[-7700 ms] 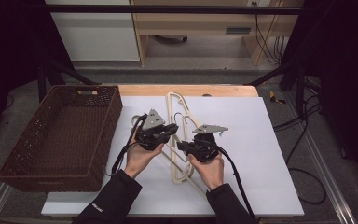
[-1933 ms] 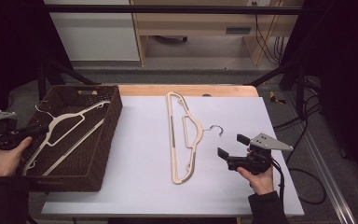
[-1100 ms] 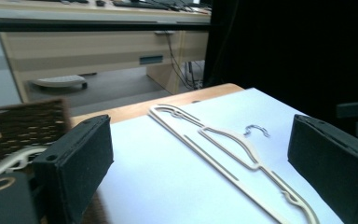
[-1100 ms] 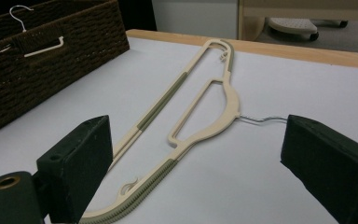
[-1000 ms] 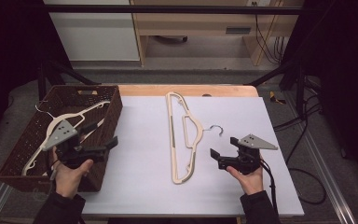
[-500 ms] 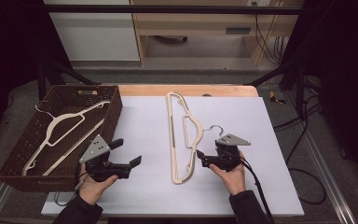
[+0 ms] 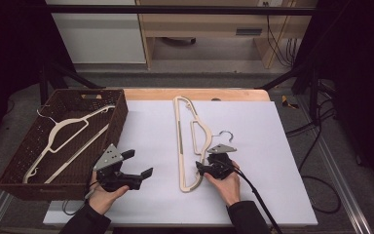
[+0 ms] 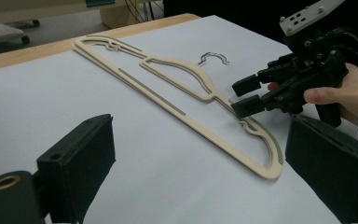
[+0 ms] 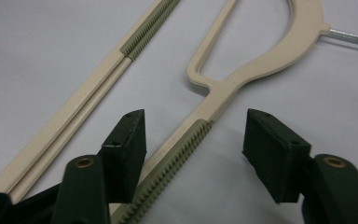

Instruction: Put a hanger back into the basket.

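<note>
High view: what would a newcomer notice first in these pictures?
First, the cream hanger lying mid-table, with the right claw straddling its shoulder bar, jaws closing but not yet pressing. Then the brown basket at the left, holding a second hanger. The left claw hangs open beside the basket.

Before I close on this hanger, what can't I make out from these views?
- Right gripper: jaws have just been closing, straddling the hanger arm; right gripper view leaves contact of the left jaw unclear.
- Hanger's lower end: the bottom edge of that view cuts it off.
- Hanger in the basket: high view, its near end lies behind the basket wall.
- Left gripper: open, over bare table.
</note>
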Tool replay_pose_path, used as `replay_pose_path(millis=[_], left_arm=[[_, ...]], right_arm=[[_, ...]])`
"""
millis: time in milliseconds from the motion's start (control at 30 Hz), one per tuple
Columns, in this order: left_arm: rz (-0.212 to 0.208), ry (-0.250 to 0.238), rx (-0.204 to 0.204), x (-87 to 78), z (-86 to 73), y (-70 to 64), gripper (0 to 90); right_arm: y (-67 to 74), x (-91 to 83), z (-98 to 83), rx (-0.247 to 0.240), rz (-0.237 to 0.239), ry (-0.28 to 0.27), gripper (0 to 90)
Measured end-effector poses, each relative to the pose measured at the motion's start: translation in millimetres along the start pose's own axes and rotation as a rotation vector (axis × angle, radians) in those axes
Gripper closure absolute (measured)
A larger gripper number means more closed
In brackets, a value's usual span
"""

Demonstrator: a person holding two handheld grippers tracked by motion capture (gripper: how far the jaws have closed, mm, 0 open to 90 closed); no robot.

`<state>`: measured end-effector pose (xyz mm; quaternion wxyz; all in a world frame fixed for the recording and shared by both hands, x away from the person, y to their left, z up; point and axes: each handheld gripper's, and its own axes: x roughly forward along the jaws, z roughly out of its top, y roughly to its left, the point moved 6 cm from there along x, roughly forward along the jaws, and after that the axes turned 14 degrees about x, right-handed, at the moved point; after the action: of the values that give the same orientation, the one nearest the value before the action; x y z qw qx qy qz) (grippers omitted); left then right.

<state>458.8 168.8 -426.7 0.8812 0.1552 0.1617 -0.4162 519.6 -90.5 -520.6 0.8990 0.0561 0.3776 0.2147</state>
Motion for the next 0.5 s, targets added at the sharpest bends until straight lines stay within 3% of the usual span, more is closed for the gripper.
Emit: replay_pose_path(millis=[300, 500], left_arm=[[0.002, -0.003, 0.004, -0.6, -1.4, 1.5, 7.8], [0.006, 0.003, 0.004, -1.2, -2.8, 2.9, 7.8]], right_arm=[[-3.0, 0.8, -0.7, 0.012, -0.002, 0.026, 55.7], [-8.9, -4.7, 0.5, 0.105, 0.054, 0.080, 67.4]])
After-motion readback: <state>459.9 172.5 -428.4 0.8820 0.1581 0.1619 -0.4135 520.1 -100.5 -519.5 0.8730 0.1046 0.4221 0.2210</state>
